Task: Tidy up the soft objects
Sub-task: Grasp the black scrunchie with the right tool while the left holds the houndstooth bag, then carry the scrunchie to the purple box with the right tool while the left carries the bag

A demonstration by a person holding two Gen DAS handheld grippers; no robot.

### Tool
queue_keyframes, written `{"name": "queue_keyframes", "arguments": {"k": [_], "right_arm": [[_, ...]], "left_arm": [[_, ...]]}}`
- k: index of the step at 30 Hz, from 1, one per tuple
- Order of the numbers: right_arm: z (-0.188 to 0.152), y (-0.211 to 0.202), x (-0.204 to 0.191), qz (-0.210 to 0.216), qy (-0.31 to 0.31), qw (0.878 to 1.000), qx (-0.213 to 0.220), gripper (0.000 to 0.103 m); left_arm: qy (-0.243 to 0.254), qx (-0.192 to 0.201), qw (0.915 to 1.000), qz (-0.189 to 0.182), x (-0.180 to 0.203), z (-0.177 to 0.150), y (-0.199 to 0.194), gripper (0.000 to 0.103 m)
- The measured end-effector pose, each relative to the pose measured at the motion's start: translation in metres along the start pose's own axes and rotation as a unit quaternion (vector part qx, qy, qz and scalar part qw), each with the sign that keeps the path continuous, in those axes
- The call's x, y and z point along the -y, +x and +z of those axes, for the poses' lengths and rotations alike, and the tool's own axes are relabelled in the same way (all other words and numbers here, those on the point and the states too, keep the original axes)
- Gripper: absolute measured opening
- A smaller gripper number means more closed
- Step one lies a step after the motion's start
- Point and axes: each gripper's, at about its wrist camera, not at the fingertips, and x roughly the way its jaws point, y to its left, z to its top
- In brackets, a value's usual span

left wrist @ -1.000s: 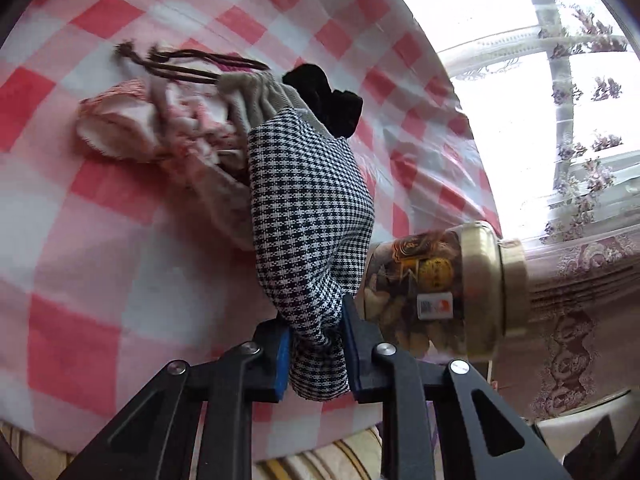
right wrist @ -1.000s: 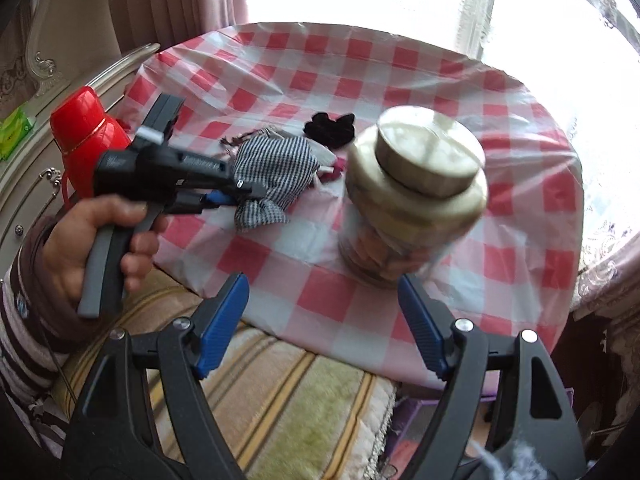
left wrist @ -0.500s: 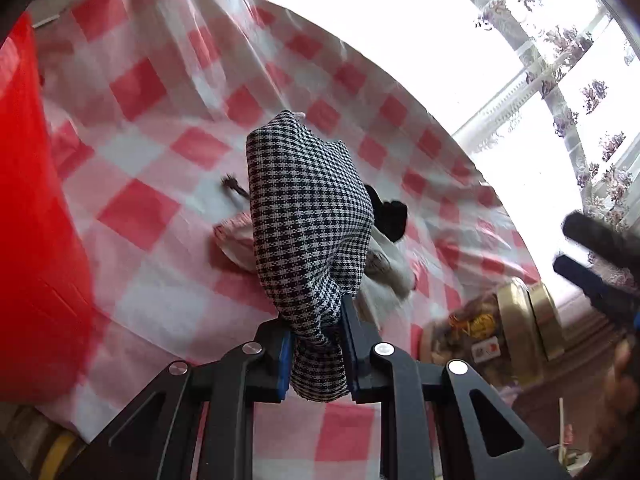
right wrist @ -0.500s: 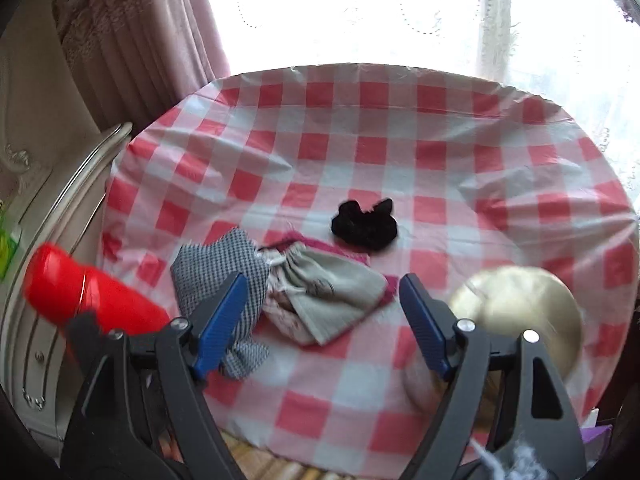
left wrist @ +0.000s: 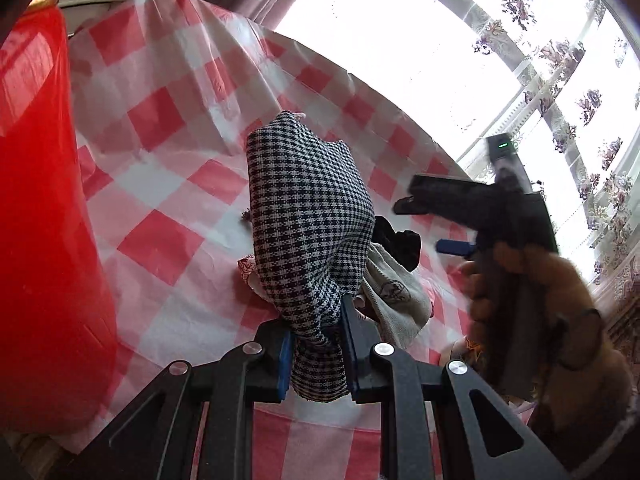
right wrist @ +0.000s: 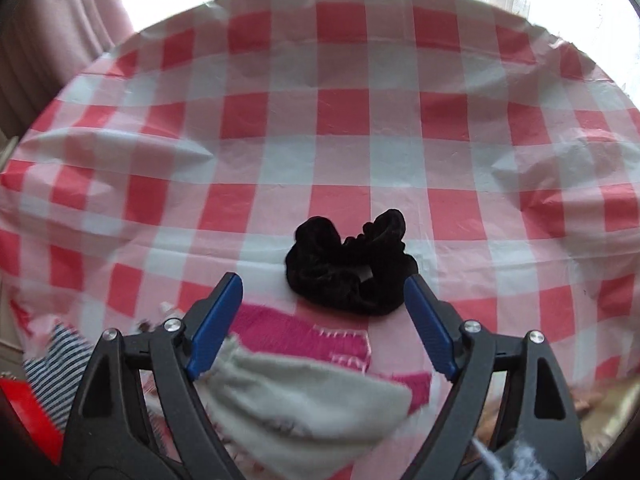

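My left gripper [left wrist: 314, 350] is shut on a black-and-white houndstooth cloth [left wrist: 308, 232] and holds it up above the red-and-white checked tablecloth [left wrist: 168, 208]. A grey drawstring pouch [left wrist: 394, 300] and a black velvet scrunchie [left wrist: 400, 246] lie behind it. My right gripper [right wrist: 324, 318] is open, low over the table, with the scrunchie [right wrist: 348, 268] just ahead between its fingers. The grey pouch [right wrist: 304, 408] and a pink cloth [right wrist: 304, 332] lie under it. The right gripper also shows in the left wrist view [left wrist: 452, 224], held in a hand.
A red bottle [left wrist: 44, 220] stands close on the left of the left gripper. A gold-lidded jar [right wrist: 600, 412] shows blurred at the right gripper's lower right. A bright window with lace curtains [left wrist: 520, 60] lies beyond the round table's far edge.
My right gripper has dropped and moved forward over the table, closing in on the scrunchie. My left gripper keeps its hold on the houndstooth cloth and has shifted slightly toward the red bottle.
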Motion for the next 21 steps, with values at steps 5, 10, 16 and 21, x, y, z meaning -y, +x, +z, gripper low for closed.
{"name": "queue_keyframes", "arguments": {"k": [5,10,16,21], "right_arm": [[0.006,0.049,0.002,-0.036,-0.006,0.999,-0.021,0.085],[0.006,0.074,0.004,-0.06,-0.021,0.997,-0.034,0.065],[0.0,0.058,0.002,-0.054,-0.046,0.997,-0.021,0.023],[-0.007,0.012,-0.004,-0.023,-0.052,0.998,0.016,0.022]], "left_arm": [[-0.006,-0.001,0.9999,-0.008,-0.003,-0.002,0.002,0.022],[-0.012,-0.004,0.9999,-0.011,-0.006,-0.001,0.003,0.022],[-0.015,-0.006,0.9997,-0.016,-0.008,-0.001,0.006,0.022],[-0.016,-0.001,0.9996,-0.024,-0.008,0.0,0.005,0.022]]}}
